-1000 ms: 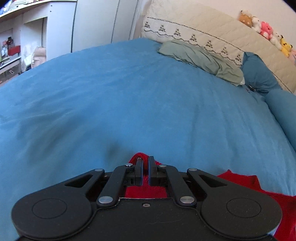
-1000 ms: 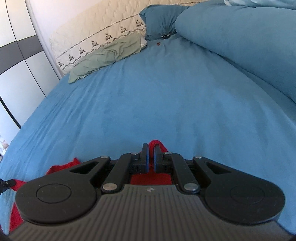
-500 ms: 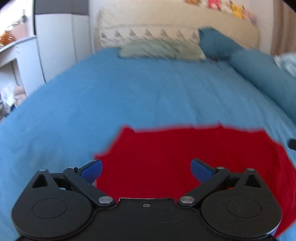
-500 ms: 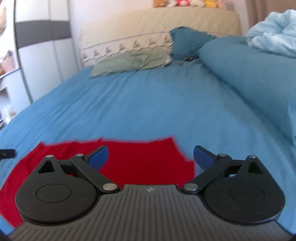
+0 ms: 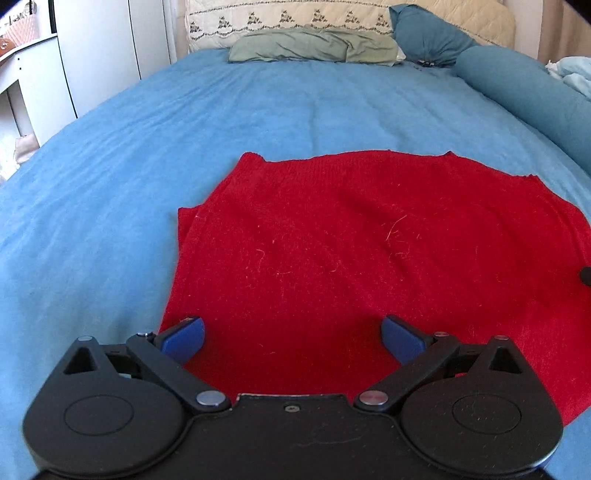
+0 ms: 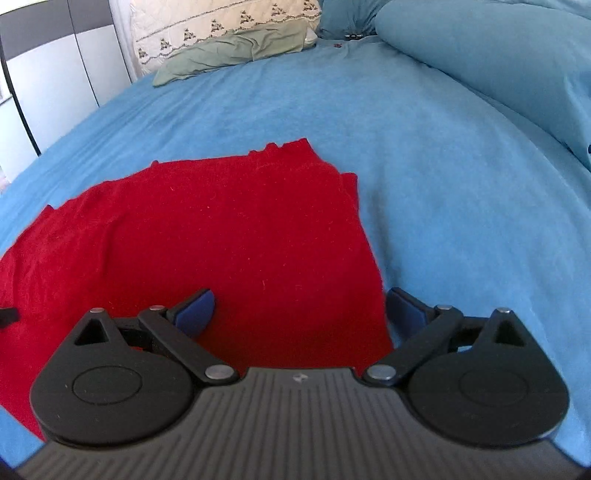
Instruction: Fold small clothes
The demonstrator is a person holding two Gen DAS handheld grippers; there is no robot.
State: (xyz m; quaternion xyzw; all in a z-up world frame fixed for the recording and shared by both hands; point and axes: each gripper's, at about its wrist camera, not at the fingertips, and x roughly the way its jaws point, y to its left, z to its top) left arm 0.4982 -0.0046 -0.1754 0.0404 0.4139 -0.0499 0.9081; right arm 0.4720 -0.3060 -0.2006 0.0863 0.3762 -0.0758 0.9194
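Both grippers, left (image 5: pixel 291 332) and right (image 6: pixel 300 308), gape wide and hold nothing. Ahead of them a red garment (image 5: pixel 369 251) lies flat on the bed (image 5: pixel 295 110). Pinching only its top layer, or snagging the sheet, would likely spoil the next fold.

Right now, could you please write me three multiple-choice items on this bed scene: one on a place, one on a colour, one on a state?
1. Where does the green pillow lie?
A. at the head of the bed
B. on the garment
C. on the floor

2. What colour is the garment?
A. white
B. red
C. yellow

3. How are the left gripper and right gripper?
A. both shut on cloth
B. one open, one shut
C. both open, holding nothing

Key: 1 A, it rests against the cream headboard; 2 B, red cloth lies flat on the blue sheet; 3 C, their blue fingers stand wide apart.
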